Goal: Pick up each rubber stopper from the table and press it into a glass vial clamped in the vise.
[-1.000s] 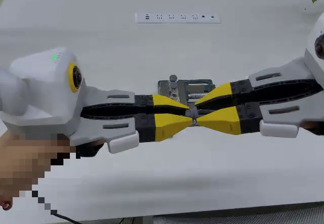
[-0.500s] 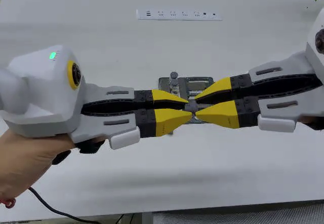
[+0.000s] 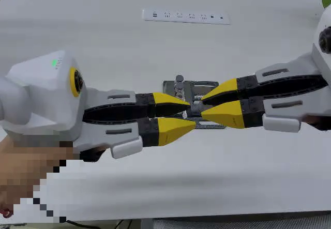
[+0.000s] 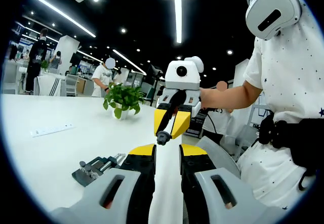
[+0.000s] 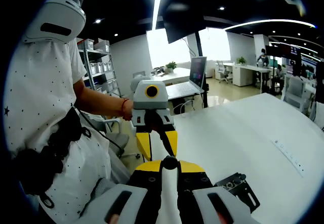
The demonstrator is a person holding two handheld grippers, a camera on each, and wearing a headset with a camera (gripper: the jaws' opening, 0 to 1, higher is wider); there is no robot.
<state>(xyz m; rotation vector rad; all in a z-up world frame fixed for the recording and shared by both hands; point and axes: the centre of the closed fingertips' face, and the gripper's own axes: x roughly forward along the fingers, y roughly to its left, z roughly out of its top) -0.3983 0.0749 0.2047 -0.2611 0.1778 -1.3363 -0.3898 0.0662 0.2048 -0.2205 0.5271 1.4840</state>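
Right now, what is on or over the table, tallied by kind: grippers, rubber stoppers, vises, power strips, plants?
Grippers: 2, the left gripper and the right gripper
Rubber stopper: 1, pinched in the right gripper
Vise: 1
Power strip: 1
Potted plant: 1
Total: 6

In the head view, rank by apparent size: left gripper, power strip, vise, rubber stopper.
Largest: left gripper, though it is nearest the camera.
Unsure: vise and power strip; the vise is partly hidden.
Smallest: rubber stopper.
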